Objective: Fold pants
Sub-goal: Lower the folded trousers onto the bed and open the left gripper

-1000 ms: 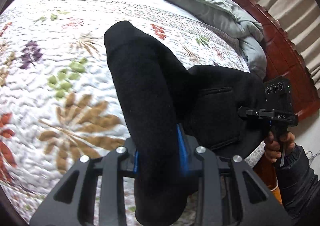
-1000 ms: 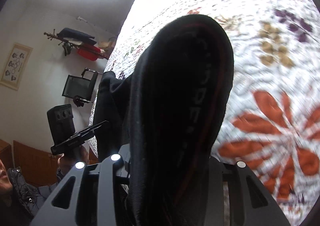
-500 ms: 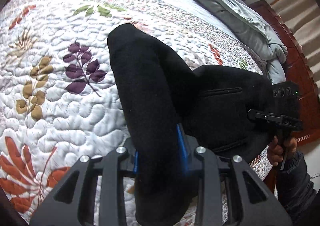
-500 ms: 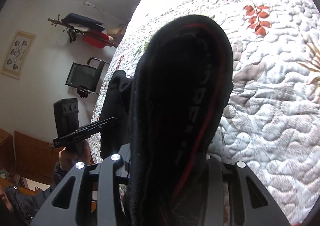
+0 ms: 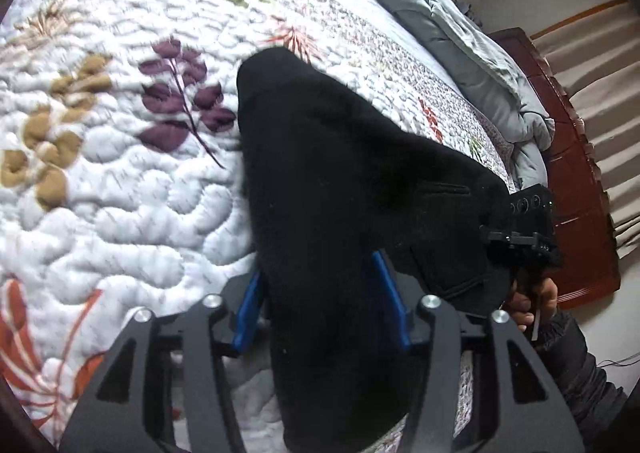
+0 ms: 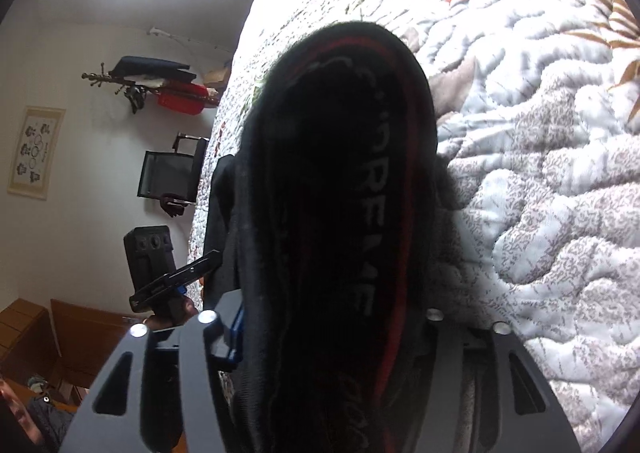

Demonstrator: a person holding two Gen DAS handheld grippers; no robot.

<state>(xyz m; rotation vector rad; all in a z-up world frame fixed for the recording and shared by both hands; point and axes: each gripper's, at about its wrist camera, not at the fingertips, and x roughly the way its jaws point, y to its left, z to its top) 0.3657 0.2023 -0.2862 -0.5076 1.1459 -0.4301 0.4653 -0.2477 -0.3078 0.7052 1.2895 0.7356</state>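
One pants (image 5: 320, 181), two tools (one quilt (image 5: 120, 193)).

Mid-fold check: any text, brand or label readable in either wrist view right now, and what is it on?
"...REME": pale letters beside a red stripe on the black pants in the right claw; the start is too dark to read.
Script print lower on the pants: illegible.
Framed wall picture: too small to read.
Left wrist view, left claw: no text.

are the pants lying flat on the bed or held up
Held up: both grippers, left and right, clamp bunched black pants above the quilt.
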